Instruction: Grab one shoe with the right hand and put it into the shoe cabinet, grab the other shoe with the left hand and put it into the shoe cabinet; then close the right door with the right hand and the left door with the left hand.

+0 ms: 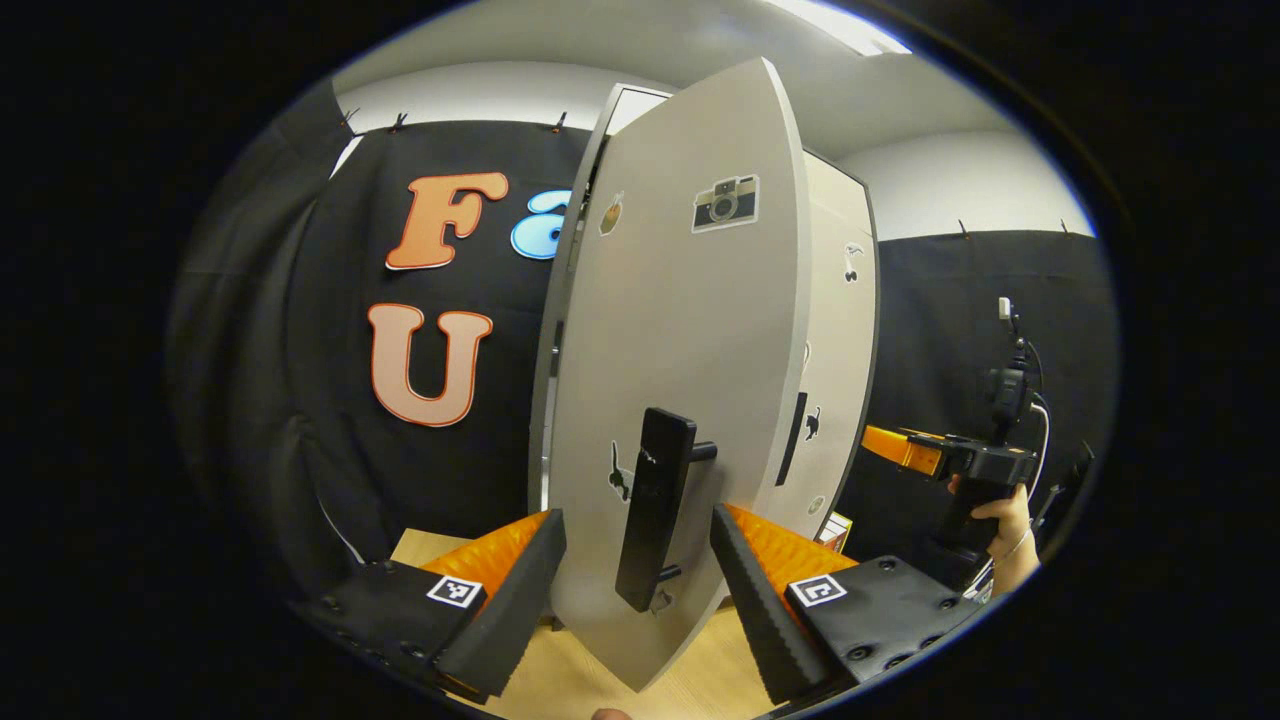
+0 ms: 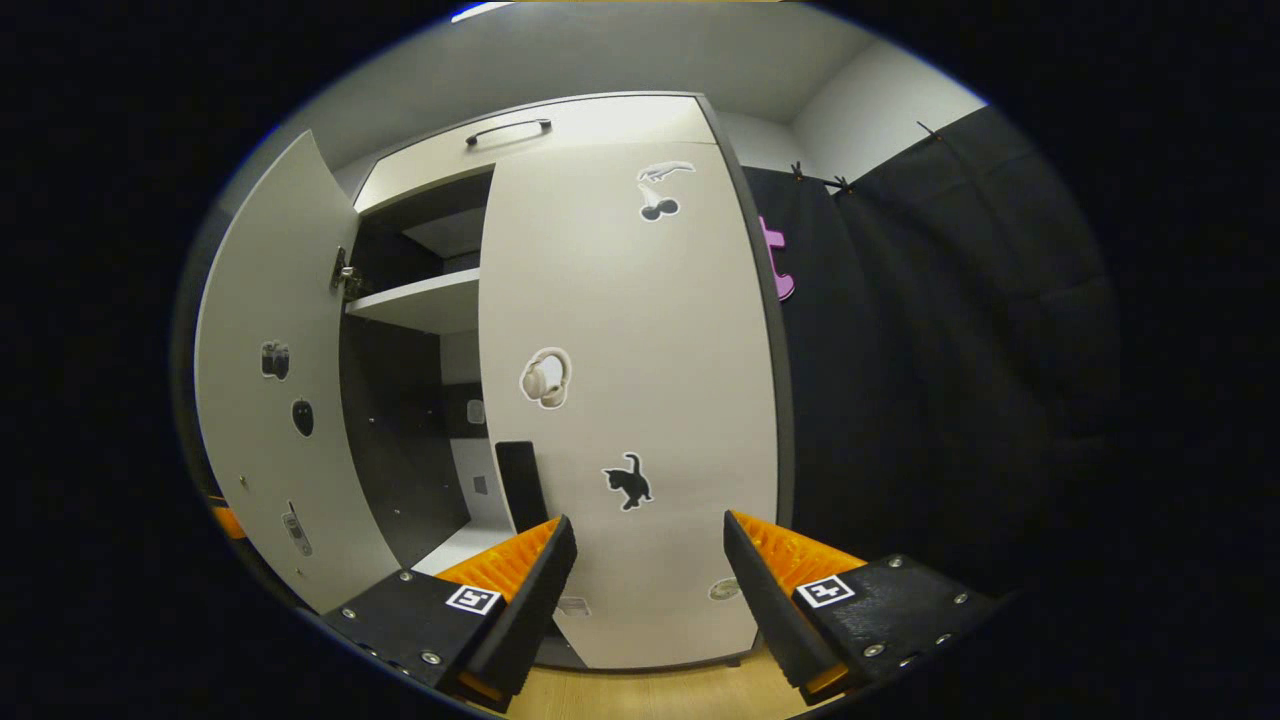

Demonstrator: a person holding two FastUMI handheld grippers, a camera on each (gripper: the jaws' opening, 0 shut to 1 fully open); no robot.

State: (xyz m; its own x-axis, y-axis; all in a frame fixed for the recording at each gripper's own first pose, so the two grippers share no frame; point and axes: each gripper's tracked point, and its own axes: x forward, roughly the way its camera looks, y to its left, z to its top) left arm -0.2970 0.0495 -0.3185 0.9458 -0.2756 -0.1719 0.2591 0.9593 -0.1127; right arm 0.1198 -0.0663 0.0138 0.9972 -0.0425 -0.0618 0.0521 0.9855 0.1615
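I judge the right door (image 2: 630,400) shut; the left door (image 1: 680,380) stands ajar, my released left claw (image 1: 637,570) straddling its handle (image 1: 655,510). Right claw (image 2: 645,580) released too.

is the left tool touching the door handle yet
Apart. In the left gripper view the open left tool straddles the black handle of the left door, with gaps on both sides.

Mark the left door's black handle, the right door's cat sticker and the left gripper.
left door's handle (image 1: 655,508), left gripper view, middle of the black bar.
cat sticker (image 2: 629,481), right gripper view, the cat's body, on the right door.
left gripper (image 1: 638,575), left gripper view, midway between its open fingertips.
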